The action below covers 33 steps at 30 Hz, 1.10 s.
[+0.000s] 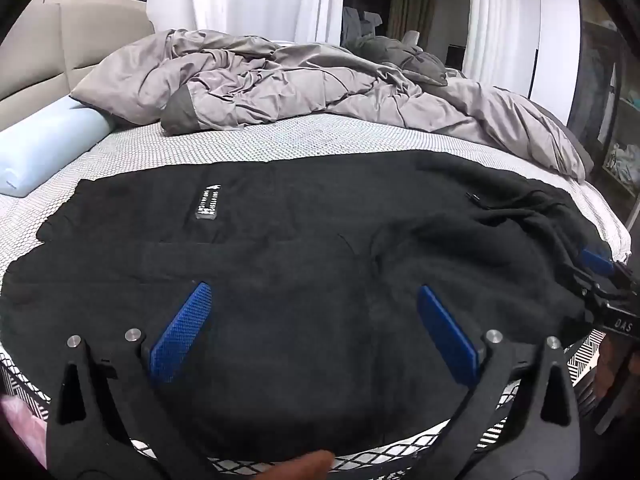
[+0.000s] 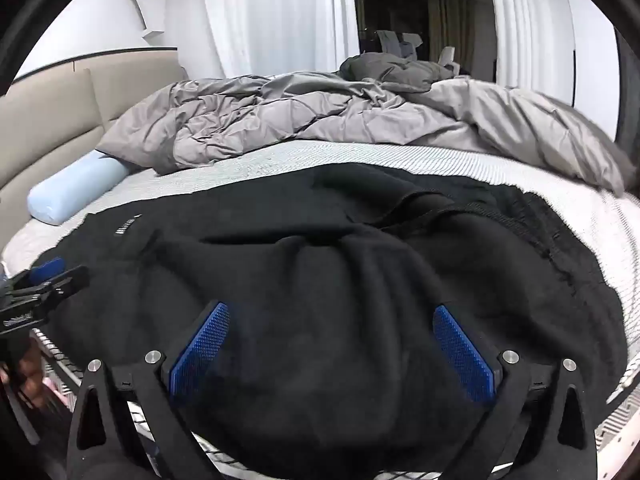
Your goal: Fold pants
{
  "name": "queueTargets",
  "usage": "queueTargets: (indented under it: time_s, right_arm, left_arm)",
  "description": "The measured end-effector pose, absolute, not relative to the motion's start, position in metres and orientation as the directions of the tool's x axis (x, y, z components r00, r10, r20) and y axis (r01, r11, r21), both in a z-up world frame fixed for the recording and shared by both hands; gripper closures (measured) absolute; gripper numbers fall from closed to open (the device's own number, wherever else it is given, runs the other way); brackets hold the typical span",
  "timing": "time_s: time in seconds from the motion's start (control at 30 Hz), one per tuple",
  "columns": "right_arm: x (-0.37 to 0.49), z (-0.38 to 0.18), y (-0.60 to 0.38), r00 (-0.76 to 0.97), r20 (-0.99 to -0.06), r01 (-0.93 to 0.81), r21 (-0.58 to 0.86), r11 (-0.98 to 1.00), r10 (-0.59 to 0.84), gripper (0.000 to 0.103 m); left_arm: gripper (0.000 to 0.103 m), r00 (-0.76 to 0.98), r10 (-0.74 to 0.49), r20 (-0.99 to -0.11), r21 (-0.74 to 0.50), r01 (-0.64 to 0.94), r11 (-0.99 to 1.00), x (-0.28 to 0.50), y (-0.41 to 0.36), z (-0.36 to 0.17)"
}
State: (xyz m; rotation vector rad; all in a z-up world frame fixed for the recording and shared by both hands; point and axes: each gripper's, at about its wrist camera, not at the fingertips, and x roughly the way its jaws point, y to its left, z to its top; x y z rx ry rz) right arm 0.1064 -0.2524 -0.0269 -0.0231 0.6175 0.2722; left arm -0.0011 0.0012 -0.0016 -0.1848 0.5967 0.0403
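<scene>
From the left claw (image 1: 314,330) to the right claw (image 2: 330,350), both spread wide and holding nothing above the black pants (image 1: 280,248) lying along the bed's (image 1: 280,136) near edge, pinch the near hem squarely before folding.

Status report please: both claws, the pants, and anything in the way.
Left claw open, right claw open, both over black pants. Pants spread on mattress, bunched at right. Grey duvet behind, apart.

One pair of black pants (image 1: 280,280), one grey duvet (image 1: 300,88), one blue bolster (image 1: 44,148).
</scene>
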Motion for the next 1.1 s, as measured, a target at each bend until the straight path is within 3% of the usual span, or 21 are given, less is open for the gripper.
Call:
queueTargets:
  time_s: [0.37,1.1]
  right_arm:
    - [0.114,-0.038,-0.26,0.764,-0.594,-0.276,0.05,0.96,0.251,0.0]
    - [0.116,-0.039,-0.259,0.77,-0.604,-0.246,0.015,0.969,0.205,0.0]
  left_arm:
    - [0.001,0.832,-0.001,-0.555,-0.049,-0.031,0.998,-0.001,-0.022,0.001]
    - [0.001,0.826,0.003,-0.564,-0.061,-0.045,0.997,0.001,-0.021,0.0]
